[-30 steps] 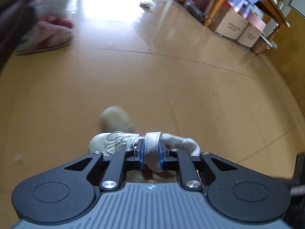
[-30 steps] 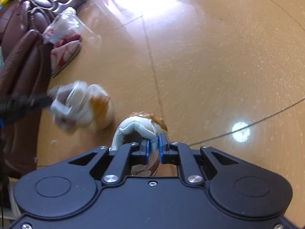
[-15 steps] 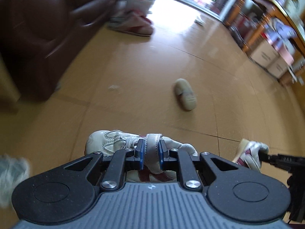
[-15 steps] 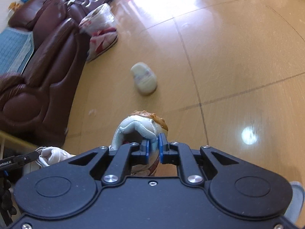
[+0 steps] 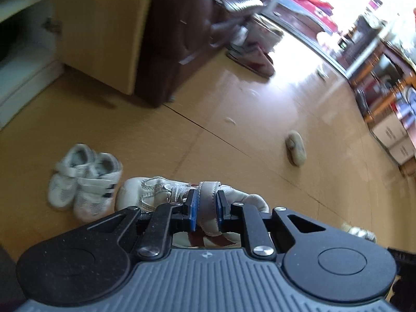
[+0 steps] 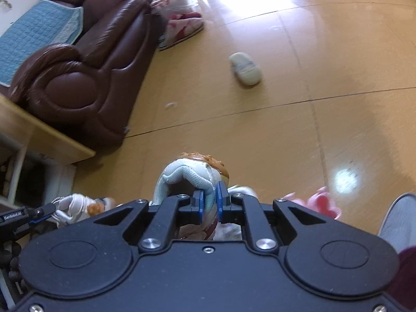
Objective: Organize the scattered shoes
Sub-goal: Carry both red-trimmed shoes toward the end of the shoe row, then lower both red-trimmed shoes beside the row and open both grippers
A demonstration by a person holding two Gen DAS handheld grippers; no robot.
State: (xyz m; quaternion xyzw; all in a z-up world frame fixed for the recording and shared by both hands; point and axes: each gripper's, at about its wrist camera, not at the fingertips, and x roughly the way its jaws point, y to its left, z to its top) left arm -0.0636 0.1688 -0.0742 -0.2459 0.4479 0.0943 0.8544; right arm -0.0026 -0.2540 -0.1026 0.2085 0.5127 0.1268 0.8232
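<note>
My left gripper point(image 5: 206, 209) is shut on the strap of a small cream-white shoe point(image 5: 153, 195), held above the floor. A pair of white strap sneakers point(image 5: 85, 183) sits side by side on the floor just left of it. My right gripper point(image 6: 208, 204) is shut on the rim of the matching cream shoe point(image 6: 192, 174), whose brown sole faces away. A lone beige shoe point(image 5: 296, 148) point(image 6: 245, 69) lies further out on the floor. At the lower left of the right wrist view, the left gripper's arm carries its shoe point(image 6: 75, 206).
A brown leather sofa point(image 6: 85, 78) and a wooden cabinet point(image 5: 101, 26) stand along the left. A plastic bag with red-white slippers point(image 6: 179, 20) lies beside the sofa. Boxes under a wooden table point(image 5: 390, 130) are at the far right. Something pink point(image 6: 317, 202) and a grey shape point(image 6: 400, 221) are at the right edge.
Both grippers have swung left and risen with their shoes. The sofa, cabinet and the white sneaker pair have come into view; the beige shoe now lies further off.
</note>
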